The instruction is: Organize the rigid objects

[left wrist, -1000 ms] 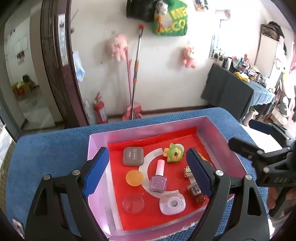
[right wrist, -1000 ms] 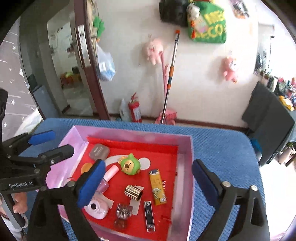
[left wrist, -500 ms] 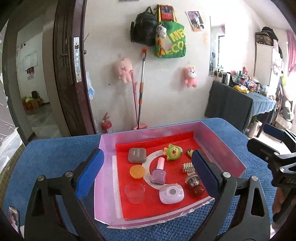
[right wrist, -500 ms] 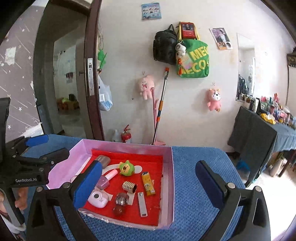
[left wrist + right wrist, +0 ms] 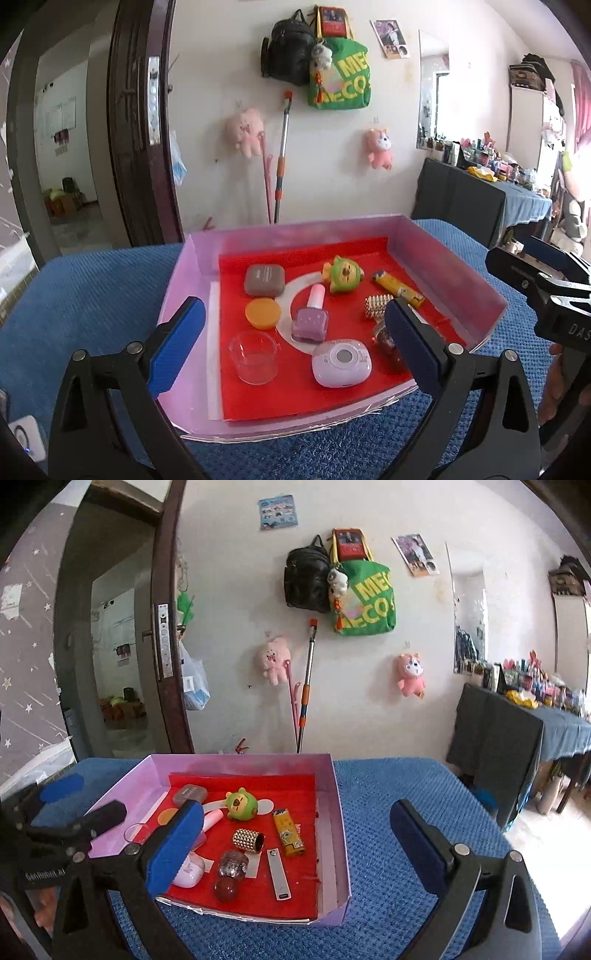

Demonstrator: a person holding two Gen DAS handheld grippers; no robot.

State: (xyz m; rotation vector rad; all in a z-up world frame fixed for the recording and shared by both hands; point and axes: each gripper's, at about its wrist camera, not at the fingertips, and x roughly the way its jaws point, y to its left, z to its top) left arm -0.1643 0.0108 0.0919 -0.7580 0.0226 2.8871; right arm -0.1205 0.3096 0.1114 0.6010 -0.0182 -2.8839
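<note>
A: Left gripper (image 5: 291, 343) first. State?

B: Released, nothing between the blue pads. Jaws have just been spreading; a second ago they framed less of the tray. It's angled down at the shallow pink cardboard tray with red liner (image 5: 192, 280) on the blue textured tabletop (image 5: 92, 291).

A: Change versus the earlier frame?

B: A second ago the view looked more steeply down into the tray; now it's flatter and takes in more of the wall, with the tray's near rim inside the frame. The items in the tray have kept their places.

A: Right gripper (image 5: 295, 842)?

B: Also spread wide and empty, its left pad over the tray's near-left part, its right pad over bare tabletop beside the tray.

A: Items and long axes?

B: Purple nail polish bottle with pink cap (image 5: 311, 317) lies flat, cap pointing to the far wall. Yellow lighter (image 5: 289, 832) lies lengthwise near-to-far, beside the silver nail clipper (image 5: 277, 873), same direction. Studded gold cylinder (image 5: 248, 840) lies on its side, axis across. Green round toy figure (image 5: 242, 805) upright behind it. Grey rounded case (image 5: 264, 280), orange disc (image 5: 263, 313), clear small cup (image 5: 255, 356) run down the left side; white round device (image 5: 341, 358) near front.

A: Hand pose?

B: Fingers (image 5: 554, 384) show under the right gripper's body at the right edge; both tools point forward and a bit down.
</note>
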